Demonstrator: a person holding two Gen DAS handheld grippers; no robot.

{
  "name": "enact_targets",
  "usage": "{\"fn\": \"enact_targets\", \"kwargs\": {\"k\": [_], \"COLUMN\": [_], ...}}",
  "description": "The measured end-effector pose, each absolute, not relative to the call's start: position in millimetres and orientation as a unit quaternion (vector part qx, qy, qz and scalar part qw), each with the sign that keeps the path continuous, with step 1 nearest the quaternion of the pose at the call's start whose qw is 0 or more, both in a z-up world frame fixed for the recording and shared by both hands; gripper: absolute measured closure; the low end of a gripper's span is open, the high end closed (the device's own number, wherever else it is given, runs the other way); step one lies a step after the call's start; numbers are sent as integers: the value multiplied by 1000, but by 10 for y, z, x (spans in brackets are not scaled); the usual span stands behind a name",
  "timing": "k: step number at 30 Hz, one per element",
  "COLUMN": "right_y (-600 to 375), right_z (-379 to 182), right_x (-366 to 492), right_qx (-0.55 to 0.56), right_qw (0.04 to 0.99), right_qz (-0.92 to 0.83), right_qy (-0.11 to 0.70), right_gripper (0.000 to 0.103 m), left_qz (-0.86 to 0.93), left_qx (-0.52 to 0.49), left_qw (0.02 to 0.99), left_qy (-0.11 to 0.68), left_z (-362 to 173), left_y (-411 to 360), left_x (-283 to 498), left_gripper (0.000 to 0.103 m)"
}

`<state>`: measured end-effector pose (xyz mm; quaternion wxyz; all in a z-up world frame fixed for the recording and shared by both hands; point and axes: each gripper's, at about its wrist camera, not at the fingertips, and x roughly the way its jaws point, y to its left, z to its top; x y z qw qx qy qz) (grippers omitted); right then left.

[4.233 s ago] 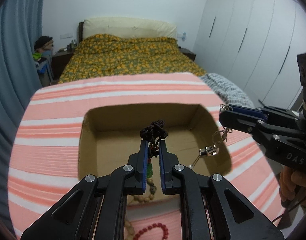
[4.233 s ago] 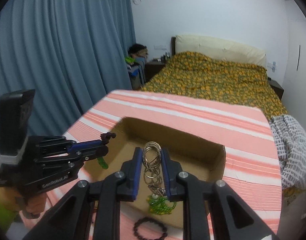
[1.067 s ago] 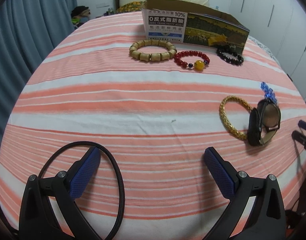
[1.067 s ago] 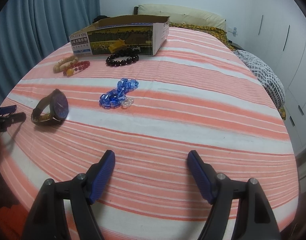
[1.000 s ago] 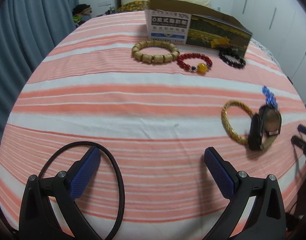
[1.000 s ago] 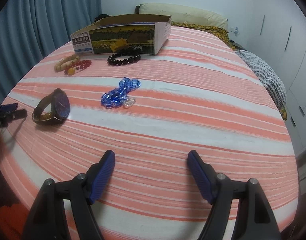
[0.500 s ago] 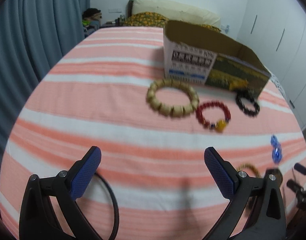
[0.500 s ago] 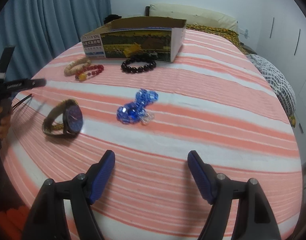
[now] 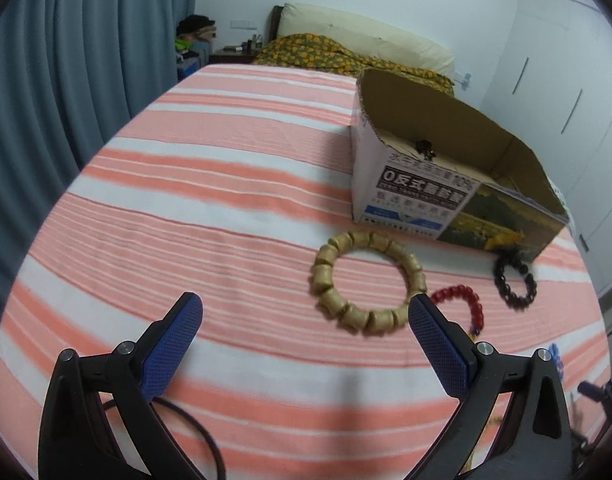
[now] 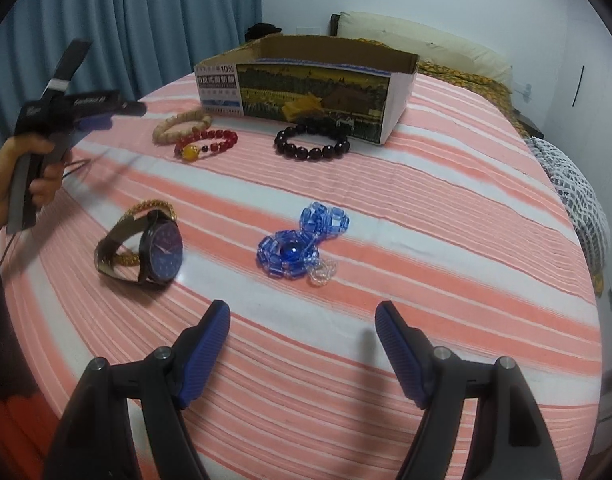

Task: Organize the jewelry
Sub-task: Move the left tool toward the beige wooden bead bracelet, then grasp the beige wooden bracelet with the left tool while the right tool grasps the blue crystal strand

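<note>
A cardboard box (image 9: 458, 184) (image 10: 306, 88) stands open on the striped cloth, with a dark item (image 9: 424, 148) inside. In front of it lie a wooden bead bracelet (image 9: 366, 284) (image 10: 182, 124), a red bead bracelet (image 9: 464, 300) (image 10: 208, 144) and a black bead bracelet (image 9: 512, 280) (image 10: 312, 144). Nearer lie a blue bead bracelet (image 10: 302, 244), a watch (image 10: 146, 252) and a gold bracelet (image 10: 150, 208). My left gripper (image 9: 306, 320) is open and empty, just short of the wooden bracelet. My right gripper (image 10: 302, 320) is open and empty, just short of the blue bracelet.
The table carries a pink and white striped cloth (image 9: 226, 216) (image 10: 446, 208). A black cable loop (image 9: 194, 420) lies under the left gripper. A bed (image 9: 346, 56) stands behind, blue curtains (image 9: 66, 60) to the left, white wardrobes (image 9: 566, 80) to the right.
Both grippers were shut on jewelry over the box, then let go and drew back. In the last second both moved forward, left toward the wooden bracelet, right toward the blue bracelet.
</note>
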<state>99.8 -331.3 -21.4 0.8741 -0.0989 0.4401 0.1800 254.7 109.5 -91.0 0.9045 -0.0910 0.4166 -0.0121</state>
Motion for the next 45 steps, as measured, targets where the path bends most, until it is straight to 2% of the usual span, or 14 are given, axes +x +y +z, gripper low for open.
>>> {"fn": "enact_targets", "kwargs": {"k": [11, 15, 17, 19, 21, 22, 25, 26, 39, 43, 45], "right_y": [-3328, -3313, -3285, -3251, -3239, -3240, -3248, -3246, -3238, -3146, -3076], "right_z": [-256, -293, -322, -341, -344, -346, -358, -357, -352, -337, -340], "right_x": [1082, 1115, 1142, 1178, 1203, 1212, 1219, 1218, 1280, 1394, 1435], "right_qx": [-96, -101, -108, -114, -113, -110, -103, -103, -95, -95, -96], "right_qw": [876, 872, 868, 867, 867, 868, 873, 873, 870, 863, 862], "right_qz": [180, 185, 188, 189, 189, 187, 183, 183, 181, 187, 195], "right_qy": [438, 442, 446, 447, 447, 447, 441, 441, 448, 460, 458], "right_gripper": [26, 26, 26, 26, 26, 26, 26, 26, 24, 26, 26], "left_qz": [35, 29, 22, 10, -9, -18, -37, -41, -67, -66, -69], "left_qx": [-1, -15, -13, -7, 2, 8, 16, 18, -13, -9, -4], "left_qw": [885, 888, 890, 894, 897, 897, 897, 897, 890, 891, 892], "left_qy": [465, 458, 455, 447, 442, 441, 440, 439, 451, 449, 446], "left_z": [-1259, -1271, -1263, -1245, -1225, -1214, -1200, -1201, -1185, -1173, -1174], "left_y": [954, 1025, 1022, 1008, 946, 911, 861, 853, 951, 895, 875], "left_x": [3070, 3049, 3034, 3034, 2987, 2964, 2913, 2882, 2178, 2056, 2036], "left_gripper": [0, 1, 6, 21, 46, 52, 86, 88, 90, 87, 81]}}
